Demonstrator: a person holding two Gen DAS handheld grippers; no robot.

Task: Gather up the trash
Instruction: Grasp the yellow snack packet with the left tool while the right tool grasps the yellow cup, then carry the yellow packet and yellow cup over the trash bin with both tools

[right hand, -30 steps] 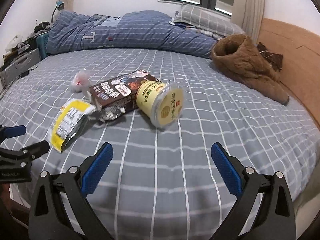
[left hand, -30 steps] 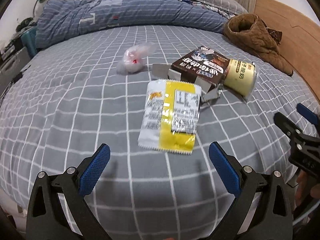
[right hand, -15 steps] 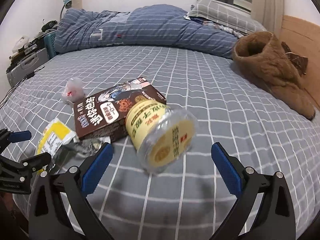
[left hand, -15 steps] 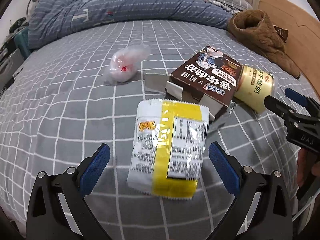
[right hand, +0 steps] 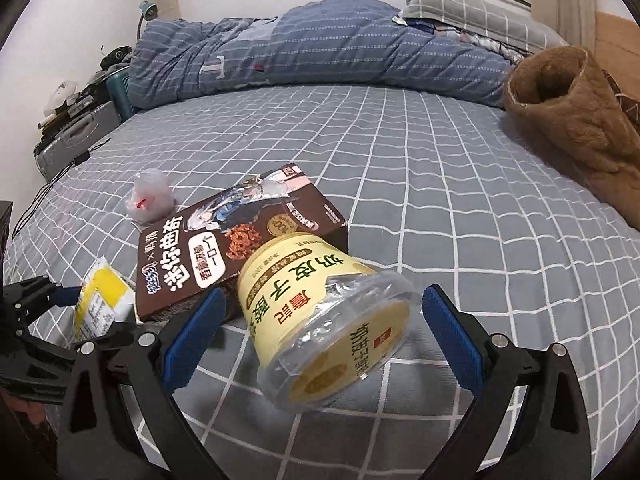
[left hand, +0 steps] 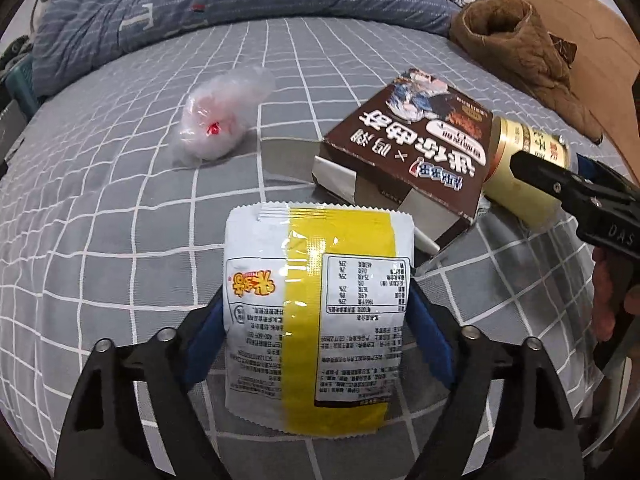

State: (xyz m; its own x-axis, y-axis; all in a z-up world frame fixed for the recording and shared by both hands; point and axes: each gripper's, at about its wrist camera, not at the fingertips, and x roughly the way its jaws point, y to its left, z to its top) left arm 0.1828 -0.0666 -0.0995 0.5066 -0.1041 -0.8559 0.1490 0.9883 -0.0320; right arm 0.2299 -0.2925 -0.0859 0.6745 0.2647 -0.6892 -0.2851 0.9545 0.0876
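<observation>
Both tools have moved forward over the bed since the earlier frames, each now straddling a piece of trash instead of hanging back from it.

Left tool (left hand: 316,332): its blue pads sit on either side of a white and yellow snack packet (left hand: 316,300), at or very near its side edges. Whether they already press the packet cannot be told.

Right tool (right hand: 320,328): spread wide and gripping nothing, with a yellow lidded cup (right hand: 324,316) lying on its side between the pads, gaps showing on both sides.

Just beyond, a brown cookie box (right hand: 240,240) lies flat with its end flap open, touching the cup and near the top of the packet. Farther off and apart from the rest sits a crumpled clear plastic bag (left hand: 224,116) with a red spot.

All four pieces lie on the bed (right hand: 460,208), covered in a grey checked sheet. No bin or bag for collecting appears, so the task seems barely begun: nothing is lifted yet.

Room is generous: open sheet surrounds the cluster. A rolled blue quilt (right hand: 320,52) lies at the far side and a brown coat (right hand: 572,120) at the right, both well clear. The two tools work close together, so they could knock each other.
</observation>
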